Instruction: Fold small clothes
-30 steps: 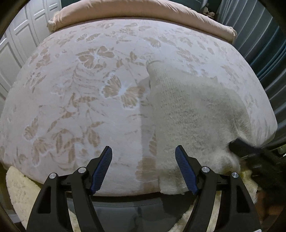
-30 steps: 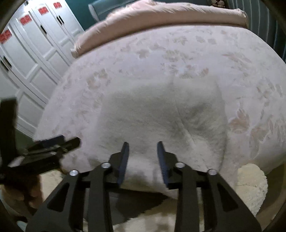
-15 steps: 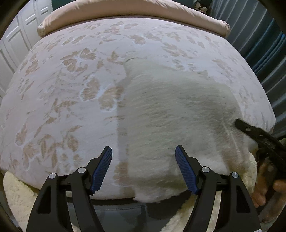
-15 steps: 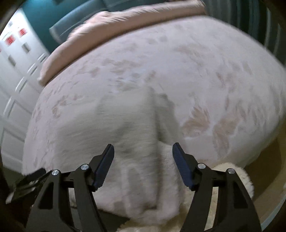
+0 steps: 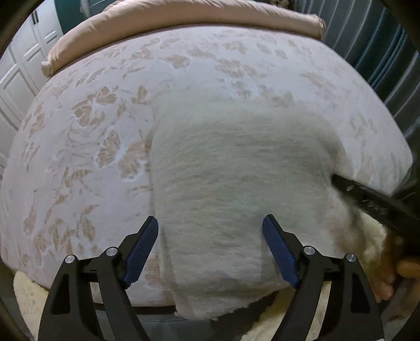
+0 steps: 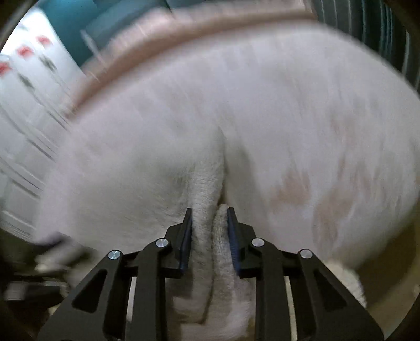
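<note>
A fuzzy white knit garment (image 5: pixel 236 168) lies on the floral bedspread (image 5: pixel 86 136), its near edge hanging over the bed's front edge. My left gripper (image 5: pixel 210 230) is open and empty, its blue pads either side of the garment's near part, just above it. My right gripper (image 6: pixel 209 223) is shut on a bunched fold of the same garment (image 6: pixel 207 188) at its right side. In the left wrist view the right gripper's black finger (image 5: pixel 372 196) reaches in at the garment's right edge. The right wrist view is blurred.
A pink rolled quilt (image 5: pixel 183 18) lies along the bed's far end. White cupboard doors (image 5: pixel 15 78) stand at left, dark striped curtains (image 5: pixel 393 65) at right. A cream fluffy rug (image 5: pixel 23 296) lies below the bed's front edge.
My right gripper went from open to shut on the garment's right edge and is moving fast. The left gripper stays open and has shifted right over the garment.
</note>
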Action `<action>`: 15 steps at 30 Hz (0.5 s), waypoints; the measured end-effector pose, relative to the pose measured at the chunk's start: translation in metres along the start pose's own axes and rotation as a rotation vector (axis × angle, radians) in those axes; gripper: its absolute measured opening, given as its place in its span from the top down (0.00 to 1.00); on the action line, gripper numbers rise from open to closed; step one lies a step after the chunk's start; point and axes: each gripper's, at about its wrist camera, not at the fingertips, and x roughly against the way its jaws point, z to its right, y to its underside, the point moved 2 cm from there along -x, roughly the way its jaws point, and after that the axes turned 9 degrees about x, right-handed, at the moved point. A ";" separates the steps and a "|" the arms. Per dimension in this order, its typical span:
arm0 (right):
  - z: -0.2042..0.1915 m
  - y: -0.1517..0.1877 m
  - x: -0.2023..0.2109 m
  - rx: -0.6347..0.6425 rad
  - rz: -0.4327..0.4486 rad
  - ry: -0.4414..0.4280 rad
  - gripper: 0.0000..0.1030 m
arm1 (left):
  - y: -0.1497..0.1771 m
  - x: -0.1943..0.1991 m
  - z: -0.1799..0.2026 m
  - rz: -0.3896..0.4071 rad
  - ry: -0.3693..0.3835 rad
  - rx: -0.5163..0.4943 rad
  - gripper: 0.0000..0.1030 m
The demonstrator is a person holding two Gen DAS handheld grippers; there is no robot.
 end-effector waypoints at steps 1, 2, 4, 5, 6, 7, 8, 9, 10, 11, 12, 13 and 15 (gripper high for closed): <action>0.000 -0.002 0.009 -0.022 0.025 -0.037 0.74 | 0.001 -0.003 0.002 -0.003 -0.014 -0.009 0.23; -0.002 -0.004 0.018 -0.021 0.041 -0.038 0.73 | 0.002 -0.006 0.003 0.009 -0.042 -0.018 0.23; -0.008 -0.010 0.041 -0.019 0.086 0.013 0.72 | 0.002 -0.007 0.003 0.014 -0.046 -0.019 0.22; -0.012 -0.010 0.052 -0.006 0.109 0.038 0.72 | 0.002 -0.007 0.003 0.014 -0.046 -0.012 0.22; -0.018 -0.011 0.060 0.008 0.130 0.048 0.72 | 0.002 -0.007 0.004 0.014 -0.047 -0.009 0.21; -0.023 -0.010 0.072 0.026 0.154 0.042 0.72 | 0.002 -0.008 0.004 0.012 -0.053 -0.012 0.21; -0.031 -0.008 0.082 0.050 0.171 0.022 0.72 | 0.001 -0.008 0.005 0.011 -0.056 -0.015 0.21; -0.036 -0.005 0.088 0.069 0.177 0.002 0.72 | 0.001 -0.008 0.005 0.012 -0.058 -0.017 0.21; -0.042 -0.003 0.089 0.088 0.169 -0.021 0.72 | 0.000 -0.009 0.006 0.011 -0.058 -0.014 0.20; -0.047 0.004 0.087 0.118 0.133 -0.045 0.72 | 0.000 -0.009 0.005 0.010 -0.057 -0.011 0.20; -0.053 0.011 0.081 0.143 0.101 -0.040 0.72 | 0.000 -0.009 0.005 0.008 -0.057 -0.003 0.19; -0.056 0.018 0.068 0.172 0.065 -0.014 0.72 | 0.001 -0.010 0.004 0.005 -0.056 0.007 0.18; -0.053 0.037 0.032 0.234 -0.051 0.131 0.73 | 0.001 -0.011 0.003 -0.001 -0.055 0.019 0.17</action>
